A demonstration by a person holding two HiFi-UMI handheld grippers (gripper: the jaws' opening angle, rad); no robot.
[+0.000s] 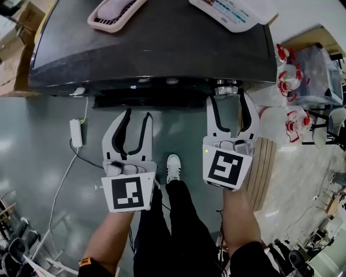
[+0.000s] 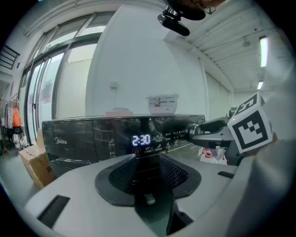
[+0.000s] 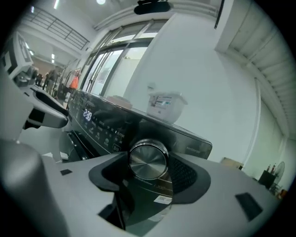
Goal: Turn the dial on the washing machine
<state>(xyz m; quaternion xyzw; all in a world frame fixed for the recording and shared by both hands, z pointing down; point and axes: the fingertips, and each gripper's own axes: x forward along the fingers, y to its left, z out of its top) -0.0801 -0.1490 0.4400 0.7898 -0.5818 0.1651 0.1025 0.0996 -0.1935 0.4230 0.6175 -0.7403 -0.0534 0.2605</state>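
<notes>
The dark washing machine [image 1: 162,43] fills the top of the head view, with its silver dial [image 1: 227,86] on the front edge at the right. My right gripper [image 1: 227,99] is open, one jaw on each side of the dial. In the right gripper view the dial [image 3: 148,159] sits between the dark pads [image 3: 185,176] of the right gripper [image 3: 149,172], with a small gap on each side. My left gripper [image 1: 138,113] stands open and holds nothing, lower left of the panel. It faces the lit display [image 2: 141,140], which reads 2:30.
A pink basket [image 1: 113,13] and a white lidded container [image 1: 232,11] lie on top of the machine. A white adapter and cable [image 1: 75,132] lie on the floor at left. Cardboard boxes [image 1: 13,48] stand far left, clear bins with red clips [image 1: 294,81] at right, and a wooden pallet [image 1: 265,167] by my right arm.
</notes>
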